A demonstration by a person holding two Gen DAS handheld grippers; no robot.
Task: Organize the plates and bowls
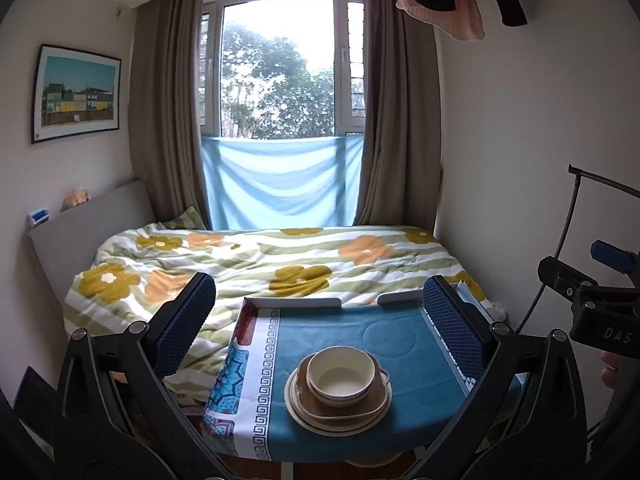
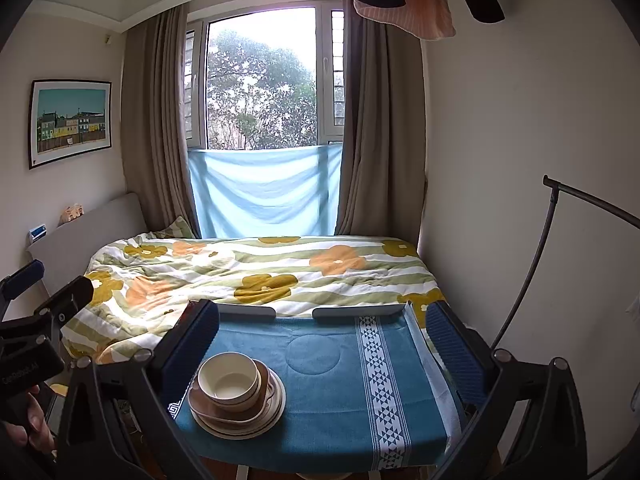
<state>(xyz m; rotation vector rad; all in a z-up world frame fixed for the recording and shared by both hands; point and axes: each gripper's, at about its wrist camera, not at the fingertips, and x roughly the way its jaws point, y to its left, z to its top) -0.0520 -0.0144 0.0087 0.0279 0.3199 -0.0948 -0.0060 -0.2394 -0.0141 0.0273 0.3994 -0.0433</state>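
On the small table (image 1: 420, 344), under a blue cloth (image 2: 320, 400), sits one stack: a cream bowl (image 1: 342, 376) on top, nested in a brown dish (image 1: 352, 410), with cream plates (image 1: 304, 414) at the bottom. In the left wrist view the stack is at 6 o'clock, low between the fingers; in the right wrist view it sits toward 7 o'clock, just beside the left finger. A faint round mark on the cloth lies at 12 o'clock from the stack. The rest of the cloth shows no other dishes.

Left gripper (image 1: 320, 320) — jaws spread wide, nothing between the pads, held back from the stack. Right gripper (image 2: 322, 344) — jaws at full spread, empty too, clear of the dishes. Each gripper shows at the edge of the other's view, with part of a hand behind it.

Step, as I judge it: stacking looks done, or near done — everything is nested in one pile and both grippers are free.

Next move, if any: check the bowl sits level in the dish, since the stack looks a little off-centre; nudging it would need a gentle, low approach so the pile does not slide on the cloth. A bed (image 2: 260, 272) lies beyond the table at 12 o'clock.
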